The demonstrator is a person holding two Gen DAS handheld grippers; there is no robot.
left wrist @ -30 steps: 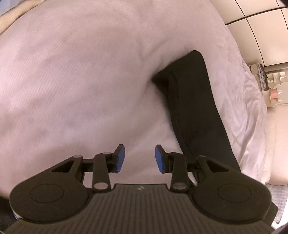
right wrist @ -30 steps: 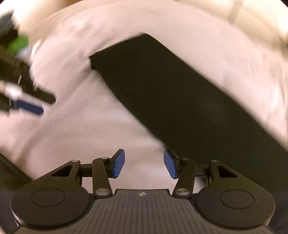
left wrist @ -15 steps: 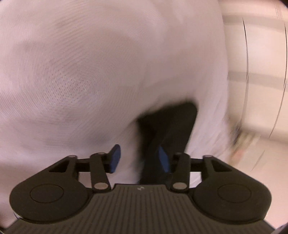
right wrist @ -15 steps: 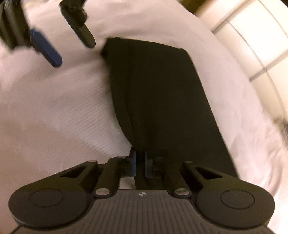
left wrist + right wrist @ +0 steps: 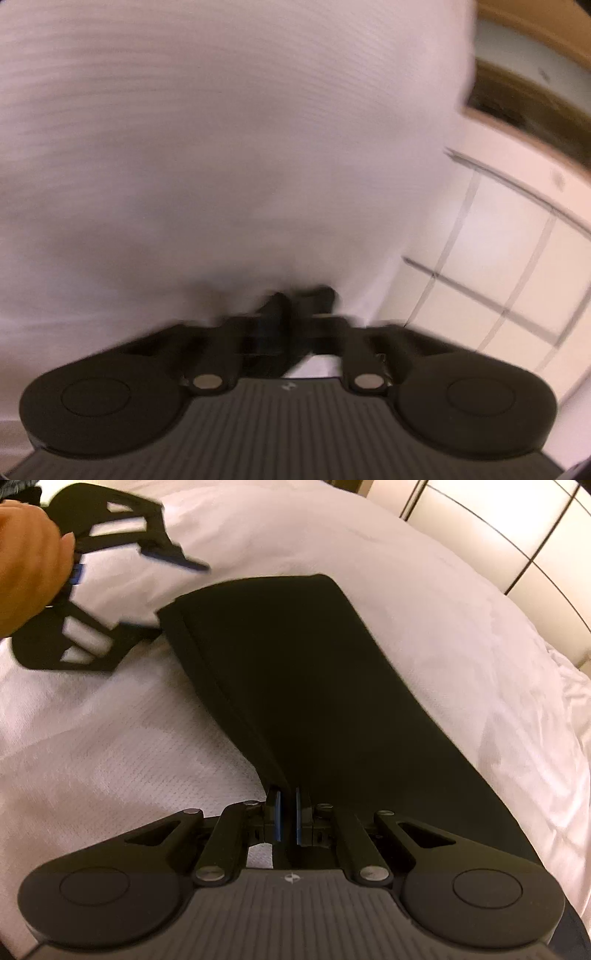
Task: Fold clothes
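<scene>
A long black garment lies across the white bed. The right hand-held gripper is clenched on its near edge. The left hand-held gripper, jaws just closed, grasps its far corner.

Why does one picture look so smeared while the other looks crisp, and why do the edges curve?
Left wrist view: motion blur smears the white bedding and the gripper. Right wrist view: the black garment is sharp; only the other gripper blurs. Both are fisheye, bending straight lines; lighting is warm.
</scene>
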